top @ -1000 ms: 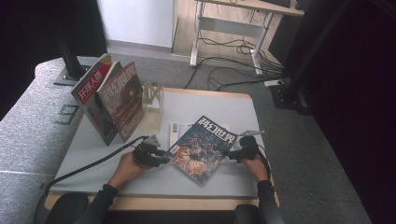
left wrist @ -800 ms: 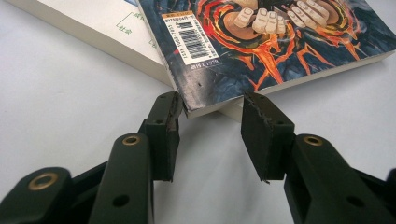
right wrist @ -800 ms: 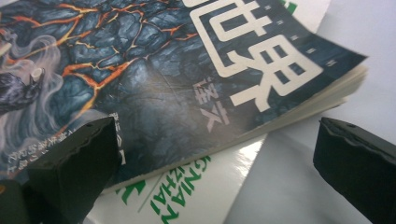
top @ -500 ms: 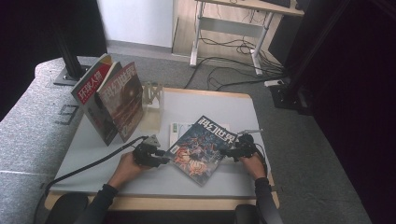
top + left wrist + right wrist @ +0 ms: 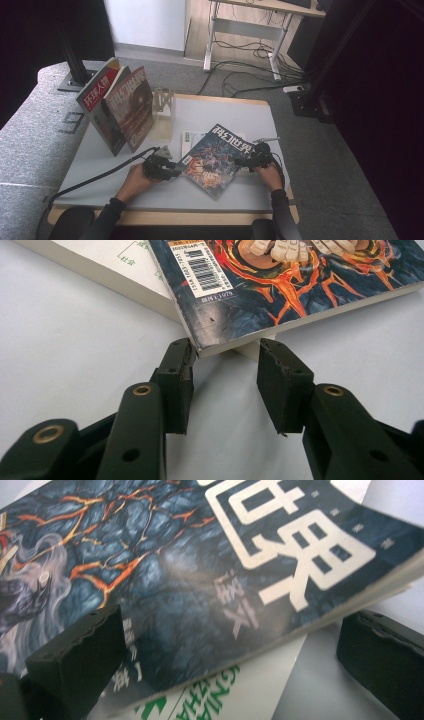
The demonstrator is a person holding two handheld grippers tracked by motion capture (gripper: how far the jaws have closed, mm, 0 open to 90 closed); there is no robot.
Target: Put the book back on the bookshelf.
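A magazine with a dark blue and orange cover (image 5: 215, 155) lies askew on a flat white book (image 5: 189, 140) in the middle of the table. My left gripper (image 5: 175, 172) is at its near left corner. In the left gripper view the magazine (image 5: 280, 280) ends in a corner just between the tips of the open left gripper (image 5: 225, 343), and the pads do not press it. My right gripper (image 5: 246, 161) is at the magazine's right edge. There the open right gripper (image 5: 227, 625) straddles the slightly lifted edge of the magazine (image 5: 175, 570), with a gap at the right jaw.
Two magazines (image 5: 132, 107) stand leaning at the table's (image 5: 225, 112) left rear, beside a small wooden rack (image 5: 162, 107). The white book (image 5: 210, 700) with green print lies under the magazine. A black cable (image 5: 95, 177) trails off the left front. Desks and cables stand on the floor behind.
My right gripper has edged slightly left onto the magazine's right edge. The left gripper and the magazine have stayed where they were.
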